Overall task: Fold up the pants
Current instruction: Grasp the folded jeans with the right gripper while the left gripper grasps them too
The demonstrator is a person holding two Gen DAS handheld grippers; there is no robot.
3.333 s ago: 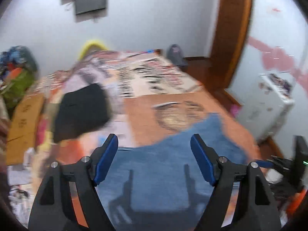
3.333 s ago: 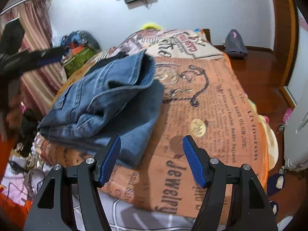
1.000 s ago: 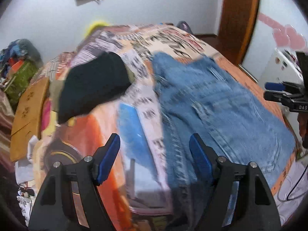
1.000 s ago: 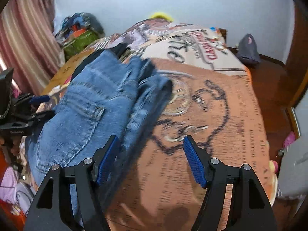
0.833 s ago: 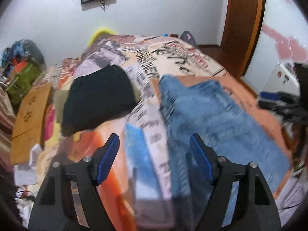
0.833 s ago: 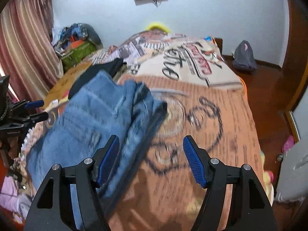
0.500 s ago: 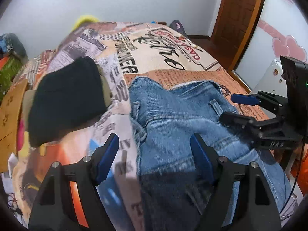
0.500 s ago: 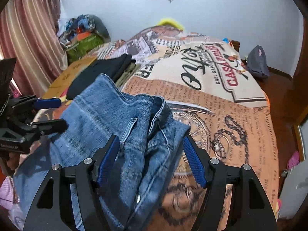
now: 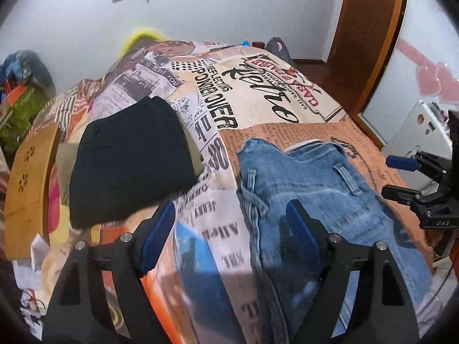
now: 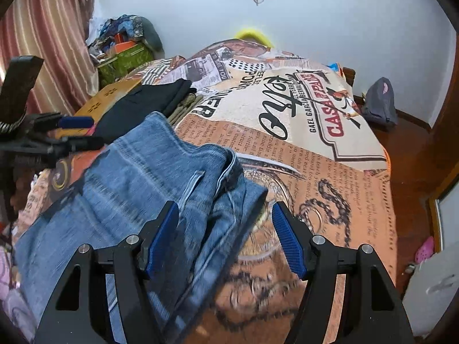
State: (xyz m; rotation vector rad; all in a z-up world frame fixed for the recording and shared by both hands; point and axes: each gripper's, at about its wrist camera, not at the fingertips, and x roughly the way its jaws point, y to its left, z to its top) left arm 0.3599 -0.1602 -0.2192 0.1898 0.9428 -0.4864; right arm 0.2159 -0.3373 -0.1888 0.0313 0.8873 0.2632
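- The jeans lie on the bed, centre-left of the right wrist view, waistband end toward the far wall.
- Judged step: take the waistband corners for the next fold. Grip each corner through all layers and lift evenly so the stack does not slide.
- Fabric: blue denim, already doubled, layers bunched at the right edge.
- Left tool: spread wide, holding nothing.
- Right tool: spread wide, holding nothing, above the bunched edge.
- A folded black garment lies left of the jeans.
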